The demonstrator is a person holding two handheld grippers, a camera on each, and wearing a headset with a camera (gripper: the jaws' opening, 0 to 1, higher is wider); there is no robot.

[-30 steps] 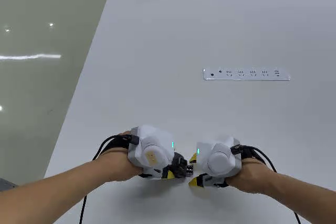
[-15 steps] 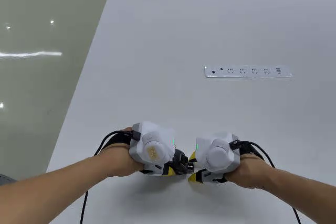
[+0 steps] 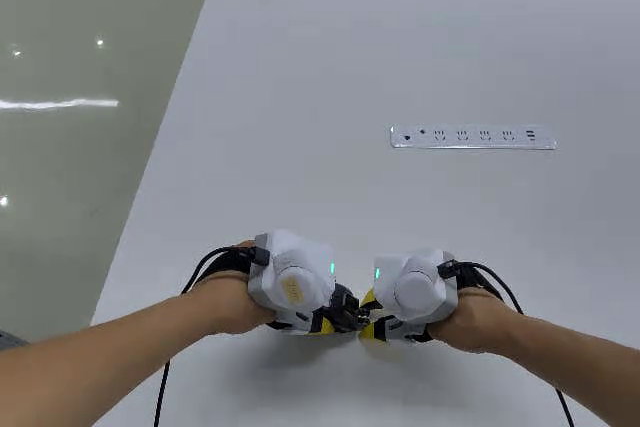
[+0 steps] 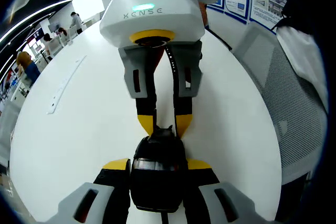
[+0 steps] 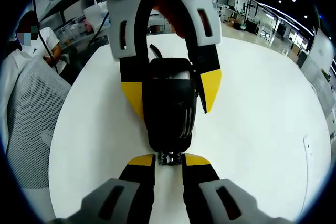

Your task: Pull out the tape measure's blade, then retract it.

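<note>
The black tape measure (image 3: 347,313) sits between my two grippers near the front edge of the white table (image 3: 330,97). My left gripper (image 3: 334,320) is shut on the sides of the tape measure's body (image 4: 157,174), with its yellow pads (image 4: 116,164) against the case. My right gripper (image 3: 368,328) faces it, shut on the blade's hook end (image 5: 168,156) right at the case mouth. In the right gripper view the case (image 5: 170,100) stands just ahead of my right gripper (image 5: 169,160), so hardly any blade shows. In the left gripper view the right gripper's yellow fingertips (image 4: 146,123) pinch the hook.
A white power strip (image 3: 470,137) lies flat on the table, farther back on the right. A grey mesh chair (image 4: 286,103) stands beside the table edge. Shiny floor (image 3: 80,97) lies beyond the table's left edge. People stand in the background.
The two grippers have drawn a little closer together, closing the small gap between them. The short visible blade has gone back toward the case.
</note>
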